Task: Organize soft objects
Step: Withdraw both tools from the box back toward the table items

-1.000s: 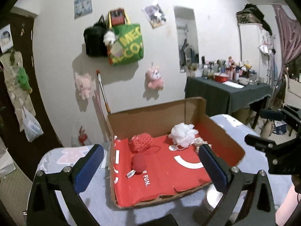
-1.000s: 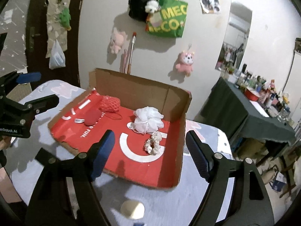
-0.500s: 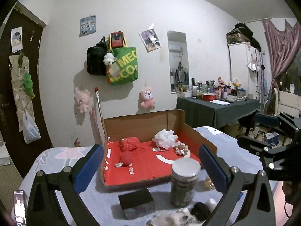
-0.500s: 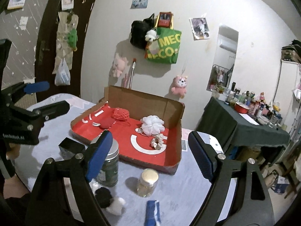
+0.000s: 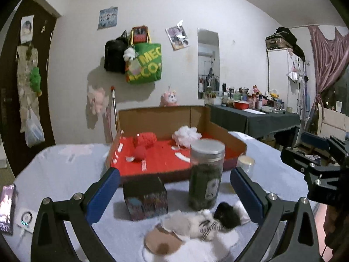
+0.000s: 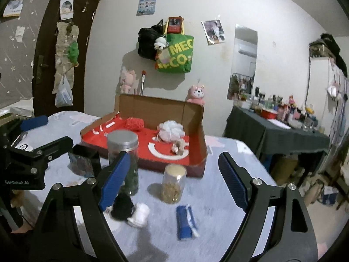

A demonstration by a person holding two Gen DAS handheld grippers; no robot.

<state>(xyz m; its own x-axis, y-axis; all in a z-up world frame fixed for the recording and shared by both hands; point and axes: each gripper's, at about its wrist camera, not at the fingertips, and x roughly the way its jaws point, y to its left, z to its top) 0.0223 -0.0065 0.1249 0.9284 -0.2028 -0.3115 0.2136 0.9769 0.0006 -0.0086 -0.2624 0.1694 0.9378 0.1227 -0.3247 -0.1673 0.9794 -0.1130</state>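
White walls back a bench [image 6: 229,159] carrying a cardboard tray [image 6: 196,118] at its far edge, holding a red pouf [image 6: 135,123], white pouf [image 6: 171,130] and scrunchie [image 6: 178,147]. Near the front edge lie a plush toy [image 5: 209,220] and blue roll [image 6: 185,221]. Both left gripper [image 5: 174,187] and right gripper [image 6: 172,178] have jaws released, empty.

**What I can't make out**

My tall jar [image 5: 206,172] hides the box's [image 5: 165,118] front right corner. The phone [image 5: 7,208] is cut off at the left edge. The soft toy [image 5: 192,227] near me is blurred; bottles on the far table [image 6: 281,128] are too small to tell.
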